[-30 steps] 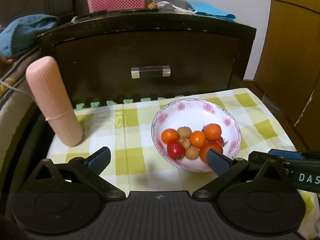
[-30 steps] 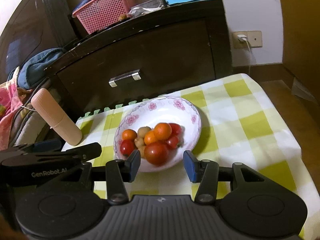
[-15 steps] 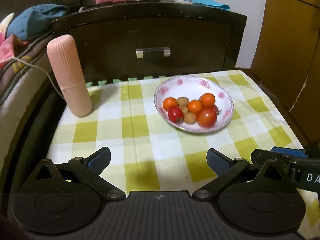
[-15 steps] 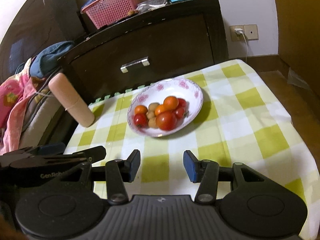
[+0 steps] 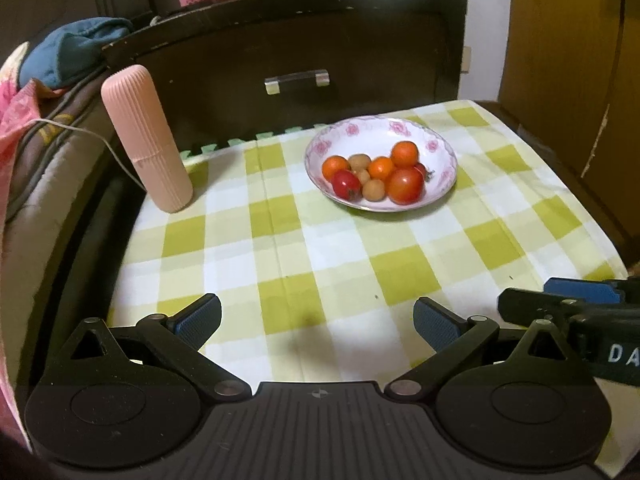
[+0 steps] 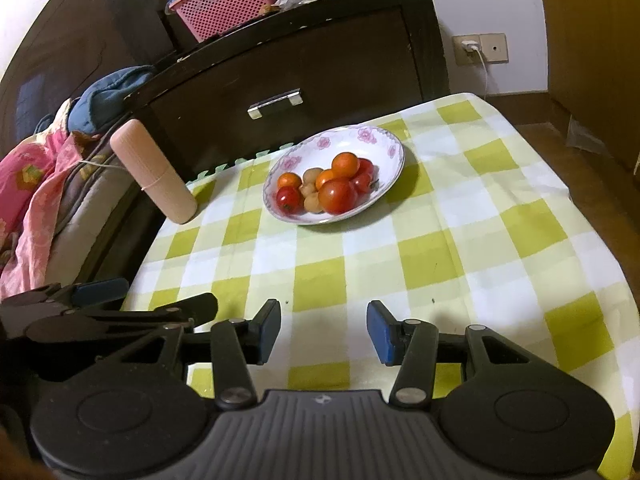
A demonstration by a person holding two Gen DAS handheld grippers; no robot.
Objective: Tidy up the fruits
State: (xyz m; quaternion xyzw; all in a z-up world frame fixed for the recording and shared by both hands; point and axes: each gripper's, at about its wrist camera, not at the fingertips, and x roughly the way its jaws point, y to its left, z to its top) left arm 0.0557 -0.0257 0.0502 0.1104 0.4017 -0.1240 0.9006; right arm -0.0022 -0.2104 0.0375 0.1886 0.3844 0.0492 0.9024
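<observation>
I see the fruits (image 5: pixel 376 176) heaped in the bowl (image 5: pixel 442 148) near the surface's (image 5: pixel 320 248) far edge. Left claw (image 5: pixel 316 318) and right claw (image 6: pixel 323 322) spread, empty, at the near edge. Fits sorting pending or finished.

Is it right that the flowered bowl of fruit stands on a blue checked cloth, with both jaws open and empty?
Not quite. The cloth is green and white checked, as the right wrist view shows. The rest holds: the fruit lies in the flowered bowl, and both jaws are open and empty.
</observation>
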